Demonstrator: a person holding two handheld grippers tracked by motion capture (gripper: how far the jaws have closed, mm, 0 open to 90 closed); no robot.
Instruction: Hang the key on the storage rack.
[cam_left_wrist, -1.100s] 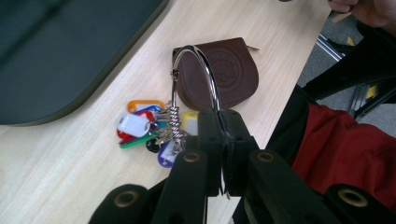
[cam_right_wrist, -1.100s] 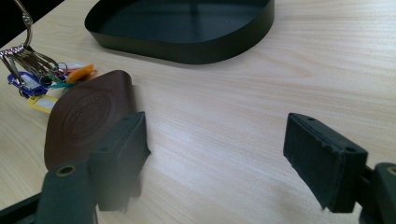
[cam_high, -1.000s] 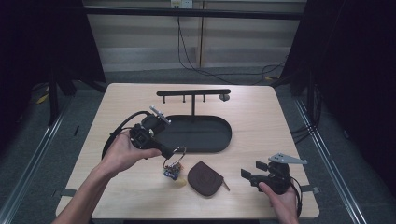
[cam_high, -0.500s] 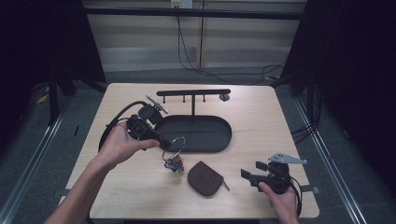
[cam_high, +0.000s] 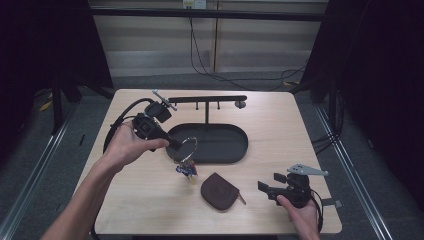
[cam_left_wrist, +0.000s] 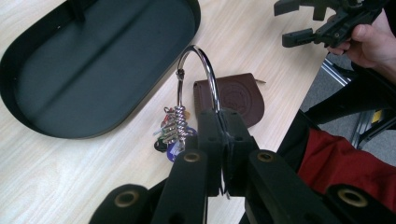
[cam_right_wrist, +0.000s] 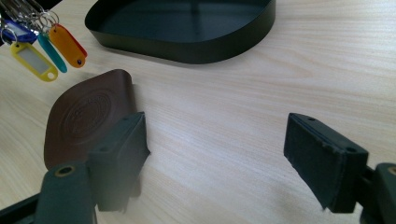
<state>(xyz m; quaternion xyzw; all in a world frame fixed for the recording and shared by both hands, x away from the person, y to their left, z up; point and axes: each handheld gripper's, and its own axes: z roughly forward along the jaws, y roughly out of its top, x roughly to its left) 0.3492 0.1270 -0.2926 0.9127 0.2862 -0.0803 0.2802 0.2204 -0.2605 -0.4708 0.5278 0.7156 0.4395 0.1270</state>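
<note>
A big key ring hangs from the left tool, just over the counter.

The left tool (cam_left_wrist: 219, 135) pinches the shiny key ring (cam_left_wrist: 198, 77) at its thin wire, beside the black tray (cam_high: 235, 150) and near the brown pouch (cam_high: 218, 191). The ring looks hard, smooth and light, so it may slip or swing. The keys and tags (cam_right_wrist: 46, 44) dangle loose below it. The wire loop seems the best place to hold. The right tool (cam_right_wrist: 217, 154) rests wide open, holding nothing.

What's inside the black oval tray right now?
Nothing: the black oval tray's floor shows bare apart from its rack post. The key ring, gripped by the left gripper, hangs outside its rim over the table, tags dangling.
</note>
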